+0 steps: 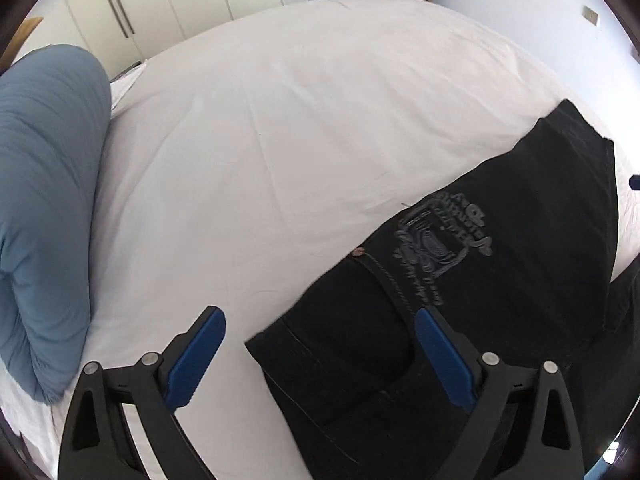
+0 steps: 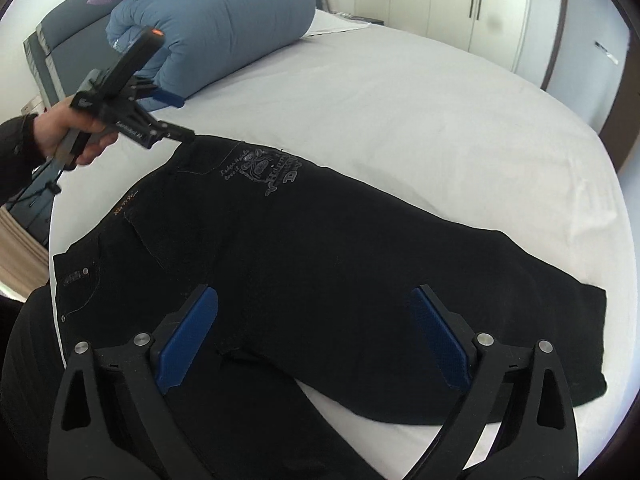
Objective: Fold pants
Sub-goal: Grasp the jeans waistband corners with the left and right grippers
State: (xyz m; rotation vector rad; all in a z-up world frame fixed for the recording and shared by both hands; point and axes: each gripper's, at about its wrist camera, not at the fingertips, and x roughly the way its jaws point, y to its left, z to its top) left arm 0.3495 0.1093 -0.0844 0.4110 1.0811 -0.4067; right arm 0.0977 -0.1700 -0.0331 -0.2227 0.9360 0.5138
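Pants: black, spread on the white bed sheet, one leg hanging over the near edge.
Print: grey crest near the waistband; lettering too small to read reliably.
Left gripper: jaws wide, holding nothing, at the waistband corner.
Right gripper: jaws wide, holding nothing, above the pants' middle.
Blue duvet: rolled, at the headboard end.

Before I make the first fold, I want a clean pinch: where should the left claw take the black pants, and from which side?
Take the black denim pants at the waistband corner nearest the left claw, coming in low from the rolled blue duvet side. The pants lie flat on the white bedsheet, so only that edge gives the open fingers something to slide under.
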